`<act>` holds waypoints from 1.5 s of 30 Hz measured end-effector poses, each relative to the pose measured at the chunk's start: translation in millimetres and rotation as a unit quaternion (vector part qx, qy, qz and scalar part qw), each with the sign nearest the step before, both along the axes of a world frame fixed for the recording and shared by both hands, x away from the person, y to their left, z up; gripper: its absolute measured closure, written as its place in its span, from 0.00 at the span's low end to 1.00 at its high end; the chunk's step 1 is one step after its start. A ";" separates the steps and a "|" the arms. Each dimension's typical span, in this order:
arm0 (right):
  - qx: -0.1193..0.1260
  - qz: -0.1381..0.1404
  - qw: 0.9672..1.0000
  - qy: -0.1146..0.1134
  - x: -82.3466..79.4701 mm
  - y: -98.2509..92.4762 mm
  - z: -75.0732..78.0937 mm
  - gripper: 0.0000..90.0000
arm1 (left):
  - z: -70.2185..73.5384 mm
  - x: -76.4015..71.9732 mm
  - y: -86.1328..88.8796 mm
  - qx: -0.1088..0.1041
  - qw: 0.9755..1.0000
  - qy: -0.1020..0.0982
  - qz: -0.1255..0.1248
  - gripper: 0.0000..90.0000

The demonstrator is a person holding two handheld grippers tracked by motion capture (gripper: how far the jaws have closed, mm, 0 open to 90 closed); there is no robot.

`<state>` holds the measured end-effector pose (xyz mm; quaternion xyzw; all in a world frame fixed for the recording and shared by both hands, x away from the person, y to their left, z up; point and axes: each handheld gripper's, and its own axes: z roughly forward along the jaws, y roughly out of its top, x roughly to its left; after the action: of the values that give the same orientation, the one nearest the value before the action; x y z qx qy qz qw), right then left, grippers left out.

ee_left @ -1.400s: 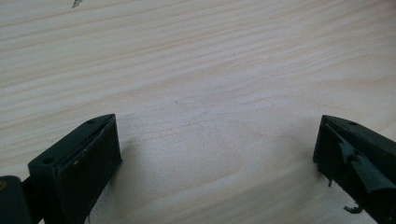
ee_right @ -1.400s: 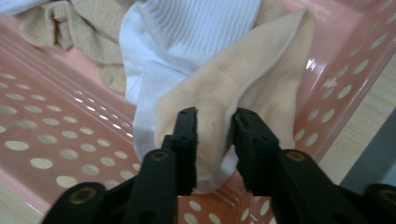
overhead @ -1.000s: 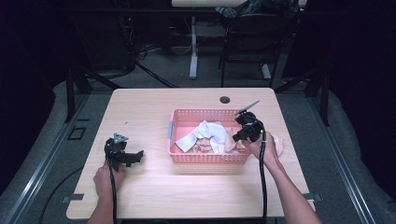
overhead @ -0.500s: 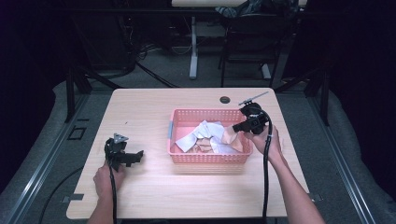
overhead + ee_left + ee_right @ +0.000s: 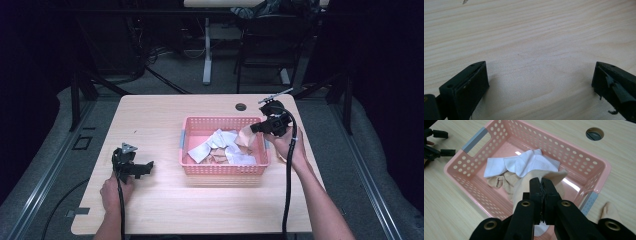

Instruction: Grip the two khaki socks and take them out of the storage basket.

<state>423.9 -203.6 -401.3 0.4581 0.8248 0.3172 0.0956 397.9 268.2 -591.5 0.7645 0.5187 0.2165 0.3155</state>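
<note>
The right gripper [image 5: 541, 185] has its fingers clenched on a beige sock [image 5: 524, 187], lifted over the pink basket [image 5: 187, 170] at its 3 o'clock rim. The sock looks light, limp and droopy; pinching a fold suits it. The left gripper [image 5: 131, 165] rests released on the counter [image 5: 160, 210].

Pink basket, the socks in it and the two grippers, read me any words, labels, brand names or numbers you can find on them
No readable text anywhere.
Pink basket: holes and grey handles, no lettering.
Beige sock pinched by the right gripper: plain.
White socks: plain ribbing, no logo.
Left gripper, jaws open over the table: bare black pads, no markings.
</note>
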 end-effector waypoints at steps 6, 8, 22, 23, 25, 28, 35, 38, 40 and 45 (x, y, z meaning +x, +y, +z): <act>0.002 0.000 1.000 -0.010 -0.5 1.3 11.3 0.98 | 0.0 0.0 0.0 0.000 1.000 0.000 0.000 0.00; 0.003 0.001 1.000 -0.012 -0.2 1.3 15.0 0.98 | 0.1 0.1 0.1 0.001 1.000 0.000 -0.001 0.00; 0.004 0.010 0.999 -0.036 -3.0 3.4 45.8 0.98 | 0.0 0.0 -0.1 0.000 1.000 0.000 0.000 0.00; 0.005 0.011 0.999 -0.039 -3.5 3.7 48.2 0.98 | -0.1 0.0 -0.2 -0.001 1.000 -0.001 0.001 0.00; 0.008 0.012 0.999 -0.040 -4.4 3.8 51.4 0.98 | -0.1 0.0 -0.2 -0.001 1.000 -0.001 0.001 0.00; 0.004 0.011 0.999 -0.045 -5.9 5.0 57.3 0.98 | -0.1 -0.1 -0.1 0.000 1.000 -0.001 0.001 0.00; 0.008 0.012 0.998 -0.061 -7.5 6.0 74.4 0.98 | -0.1 -0.1 -0.1 -0.001 1.000 0.000 0.001 0.00; 0.009 0.011 0.998 -0.065 -7.2 4.5 80.6 0.98 | -0.1 -0.1 -0.1 -0.001 1.000 -0.001 0.001 0.00; 0.012 0.010 0.997 -0.071 -7.4 2.5 85.0 0.98 | -0.1 -0.1 -0.1 -0.001 1.000 -0.001 0.001 0.00; 0.013 0.003 0.997 -0.081 -9.5 -6.1 96.8 0.98 | -0.1 -0.1 -0.1 -0.001 1.000 -0.001 0.001 0.00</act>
<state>414.4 -209.7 -304.4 0.4299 0.8112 0.3647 0.1554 397.8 268.1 -591.6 0.7639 0.5192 0.2168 0.3161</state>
